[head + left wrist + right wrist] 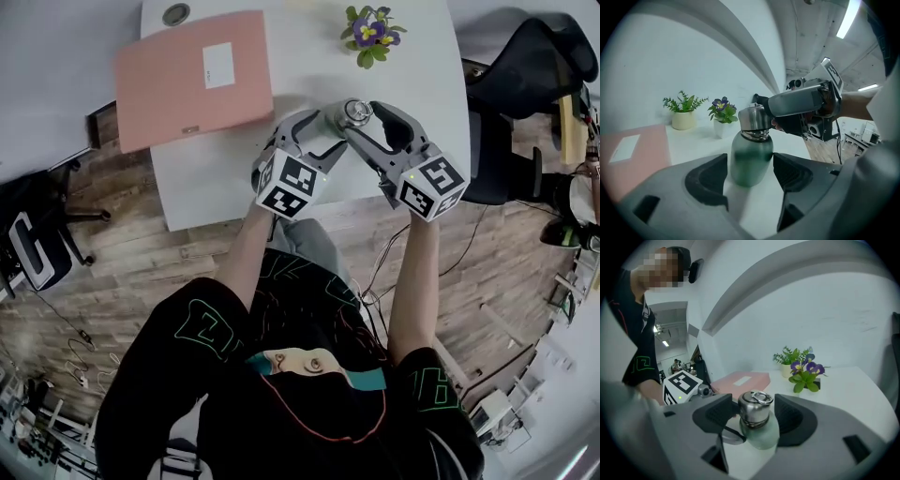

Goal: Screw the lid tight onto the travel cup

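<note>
A: Seeing travel cup [751, 159] upright on the table [422, 94], near its front edge. Got left tool [750, 165] spread wide around the body, with pads off it. Same for right tool [753, 420] around the lid [754, 405]: wide, gripping nothing.

B: Noted. Could tip it by closing off-centre on that slick body. Could cross-thread by twisting the lid tilted. Risks spinning cup and lid together with a weak left clamp.
</note>
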{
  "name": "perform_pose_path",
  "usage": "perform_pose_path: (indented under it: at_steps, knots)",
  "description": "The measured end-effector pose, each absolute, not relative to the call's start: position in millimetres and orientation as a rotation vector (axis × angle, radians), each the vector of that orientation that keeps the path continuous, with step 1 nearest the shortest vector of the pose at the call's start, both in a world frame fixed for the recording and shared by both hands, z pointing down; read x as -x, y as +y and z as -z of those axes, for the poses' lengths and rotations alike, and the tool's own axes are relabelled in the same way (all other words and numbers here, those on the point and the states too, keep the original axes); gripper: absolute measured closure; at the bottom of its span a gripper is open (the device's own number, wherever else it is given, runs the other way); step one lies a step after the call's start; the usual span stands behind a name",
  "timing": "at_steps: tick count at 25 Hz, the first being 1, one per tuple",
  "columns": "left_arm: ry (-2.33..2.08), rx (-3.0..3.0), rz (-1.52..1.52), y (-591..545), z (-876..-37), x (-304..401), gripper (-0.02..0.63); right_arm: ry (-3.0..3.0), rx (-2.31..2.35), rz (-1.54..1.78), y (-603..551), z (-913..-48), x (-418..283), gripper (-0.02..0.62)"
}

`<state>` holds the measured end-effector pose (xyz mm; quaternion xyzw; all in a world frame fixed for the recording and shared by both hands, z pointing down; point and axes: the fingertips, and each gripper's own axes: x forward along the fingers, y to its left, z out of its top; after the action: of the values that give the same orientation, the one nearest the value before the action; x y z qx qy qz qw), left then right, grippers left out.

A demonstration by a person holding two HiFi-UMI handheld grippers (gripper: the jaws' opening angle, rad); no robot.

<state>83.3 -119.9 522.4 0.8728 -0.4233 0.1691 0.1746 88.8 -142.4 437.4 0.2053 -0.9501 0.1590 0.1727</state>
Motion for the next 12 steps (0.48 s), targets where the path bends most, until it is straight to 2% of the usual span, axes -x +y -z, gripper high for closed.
perform_pose_path:
  at_steps: [5, 12]
  knots:
    - [-1.128, -2.531, -0.487, -126, -524, -92, 0.264, -2.684, -0.528, -0.48, -146, -444, -81, 0.308]
    - [-1.064, -2.61, -0.519, -133, -527, -101, 0.256, -2.683, -0.506, -0.468, -146, -447, -74, 0.325]
